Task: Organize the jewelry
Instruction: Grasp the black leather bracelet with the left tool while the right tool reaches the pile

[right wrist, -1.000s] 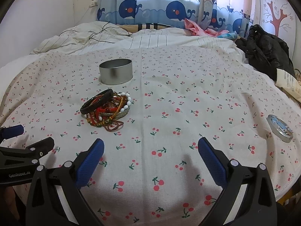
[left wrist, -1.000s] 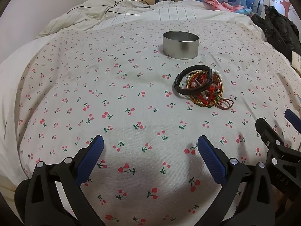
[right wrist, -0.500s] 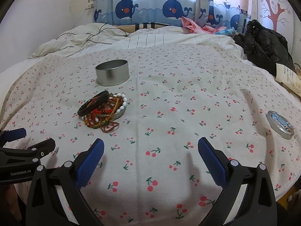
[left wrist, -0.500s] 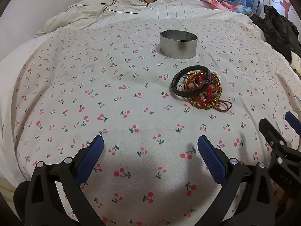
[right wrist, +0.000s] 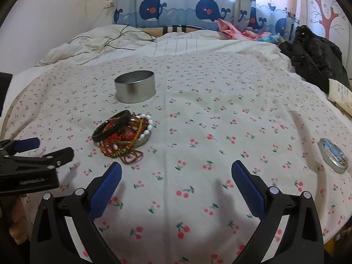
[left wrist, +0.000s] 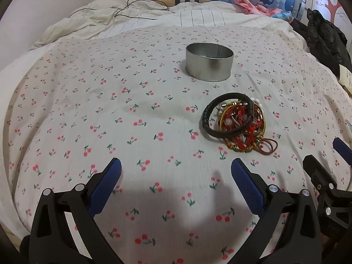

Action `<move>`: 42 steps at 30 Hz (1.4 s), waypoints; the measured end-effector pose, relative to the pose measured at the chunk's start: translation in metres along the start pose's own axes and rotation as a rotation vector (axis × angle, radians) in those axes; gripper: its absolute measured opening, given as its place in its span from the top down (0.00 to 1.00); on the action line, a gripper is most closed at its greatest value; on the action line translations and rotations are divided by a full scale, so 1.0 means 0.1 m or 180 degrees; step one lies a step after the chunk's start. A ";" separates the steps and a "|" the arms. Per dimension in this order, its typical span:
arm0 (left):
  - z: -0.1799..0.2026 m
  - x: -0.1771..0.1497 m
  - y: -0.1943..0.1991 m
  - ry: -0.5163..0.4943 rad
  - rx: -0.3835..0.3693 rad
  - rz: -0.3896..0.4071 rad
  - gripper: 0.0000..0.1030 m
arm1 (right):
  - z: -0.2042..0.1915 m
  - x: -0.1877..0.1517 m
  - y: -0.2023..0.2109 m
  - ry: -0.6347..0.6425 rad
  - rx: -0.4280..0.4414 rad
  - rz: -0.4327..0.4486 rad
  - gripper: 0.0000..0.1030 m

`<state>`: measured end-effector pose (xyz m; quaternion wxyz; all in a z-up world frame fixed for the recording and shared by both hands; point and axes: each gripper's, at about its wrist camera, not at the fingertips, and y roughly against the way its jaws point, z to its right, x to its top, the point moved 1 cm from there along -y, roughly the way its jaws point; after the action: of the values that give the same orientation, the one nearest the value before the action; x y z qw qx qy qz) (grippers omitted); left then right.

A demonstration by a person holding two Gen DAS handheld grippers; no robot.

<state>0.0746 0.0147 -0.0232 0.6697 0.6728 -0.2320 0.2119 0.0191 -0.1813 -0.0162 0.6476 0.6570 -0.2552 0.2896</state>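
Observation:
A pile of bracelets [left wrist: 238, 125] lies on the cherry-print cloth, with a black braided band [left wrist: 211, 121] on top; it also shows in the right wrist view [right wrist: 123, 136], with white beads [right wrist: 147, 125]. A round open metal tin [left wrist: 209, 62] stands behind it, also in the right wrist view [right wrist: 134, 87]. My left gripper [left wrist: 176, 176] is open and empty, in front and left of the pile. My right gripper [right wrist: 176, 176] is open and empty, right of the pile.
The tin's round lid [right wrist: 333, 158] lies at the right edge of the cloth. A black jacket [right wrist: 314, 55] and a paper [right wrist: 341, 94] lie at the far right. Rumpled bedding with a black cable [left wrist: 123, 15] lies behind.
Both grippers have moved forward toward the bracelets and tin, which now look closer. Both stay open and empty.

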 end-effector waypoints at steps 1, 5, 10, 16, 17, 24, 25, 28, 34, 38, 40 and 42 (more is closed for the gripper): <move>0.00 0.01 -0.02 -0.0013 0.0002 -0.0011 0.07 | -0.02 0.02 -0.03 0.0025 -0.0007 -0.0017 0.07; 0.00 0.05 -0.09 -0.0032 -0.0037 -0.0013 0.06 | -0.07 0.05 -0.10 0.0082 -0.0019 -0.0046 0.07; -0.04 0.05 -0.15 -0.0024 -0.0070 -0.0045 0.07 | -0.11 0.08 -0.15 0.0131 0.0011 -0.0063 0.07; -0.09 0.12 -0.18 -0.0088 -0.0055 -0.0026 0.06 | -0.17 0.25 -0.20 0.0308 0.0161 -0.0043 0.07; -0.10 0.16 -0.19 -0.0125 -0.0064 -0.0019 0.06 | -0.18 0.30 -0.22 0.0357 0.0199 -0.0041 0.07; -0.40 0.61 -0.36 -0.0044 -0.0213 -0.0012 0.07 | -0.11 0.80 -0.48 0.0491 0.0734 -0.0107 0.07; -0.42 0.65 -0.41 -0.0026 -0.0219 -0.0023 0.07 | -0.10 0.83 -0.53 0.0499 0.0785 -0.0141 0.07; -0.47 0.70 -0.54 -0.0018 -0.0191 -0.0075 0.07 | -0.14 0.96 -0.74 0.0658 0.0933 -0.0301 0.11; -0.43 0.64 -0.75 0.0082 -0.0701 -0.0315 0.07 | -0.24 1.07 -1.04 0.0832 0.1180 -0.0601 0.33; -0.21 0.60 -0.79 -0.0197 -0.0766 -0.0290 0.06 | -0.13 1.01 -1.04 0.0850 0.1051 -0.0632 0.32; -0.13 0.57 -0.85 -0.0300 -0.0628 -0.0296 0.06 | -0.06 0.97 -1.06 0.0839 0.0932 -0.0647 0.28; -0.11 0.55 -0.87 -0.0283 -0.0550 -0.0317 0.06 | -0.01 0.96 -1.07 0.0750 0.0926 -0.0652 0.26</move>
<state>0.1709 0.0242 -0.0597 0.7240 0.6321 -0.2451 0.1275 0.1631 -0.1735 -0.0232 0.5974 0.7276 -0.0652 0.3308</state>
